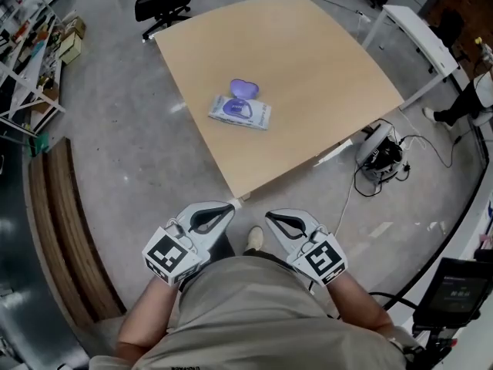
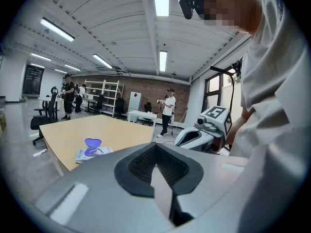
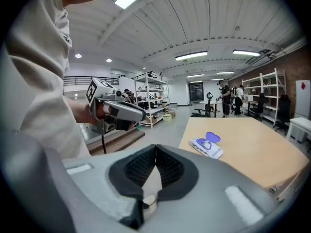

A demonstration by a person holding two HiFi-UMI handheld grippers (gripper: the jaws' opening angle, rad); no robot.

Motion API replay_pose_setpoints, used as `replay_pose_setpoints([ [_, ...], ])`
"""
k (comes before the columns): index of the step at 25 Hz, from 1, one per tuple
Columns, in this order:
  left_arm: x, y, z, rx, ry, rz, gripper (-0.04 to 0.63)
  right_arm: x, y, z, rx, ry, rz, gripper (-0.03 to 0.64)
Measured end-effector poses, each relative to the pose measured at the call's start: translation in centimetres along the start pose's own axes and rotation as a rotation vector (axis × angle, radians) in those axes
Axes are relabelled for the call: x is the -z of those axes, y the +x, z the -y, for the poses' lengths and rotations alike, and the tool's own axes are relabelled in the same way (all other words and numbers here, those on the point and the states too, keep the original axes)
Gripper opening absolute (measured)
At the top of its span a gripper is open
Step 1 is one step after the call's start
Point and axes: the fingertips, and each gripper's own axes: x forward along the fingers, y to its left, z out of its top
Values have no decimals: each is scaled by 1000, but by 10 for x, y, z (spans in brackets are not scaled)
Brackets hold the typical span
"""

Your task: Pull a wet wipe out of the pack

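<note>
Down at the person's waist, the grey left gripper (image 1: 229, 206) and grey right gripper (image 1: 271, 217) each had jaws pressed together, empty. The flat white-and-purple wet-wipe pack (image 1: 239, 112), its purple flap lid (image 1: 244, 89) raised, lay on the light wooden table (image 1: 323, 68), well apart from both.

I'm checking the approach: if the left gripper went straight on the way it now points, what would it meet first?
Probably the near corner of the table; the left gripper points roughly at it. The wet wipe pack lies farther in, left of that line. Depth is unclear.
</note>
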Motion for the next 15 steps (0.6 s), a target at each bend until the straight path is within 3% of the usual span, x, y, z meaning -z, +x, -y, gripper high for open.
replay_pose_setpoints([
  [7,-2,31,-63,25,-12,-4,5,-6,37,49,61,-18,-18,3],
  [15,-13,73,-164,133,19,-38,5,-26,100,123,196,-25,-88,3],
])
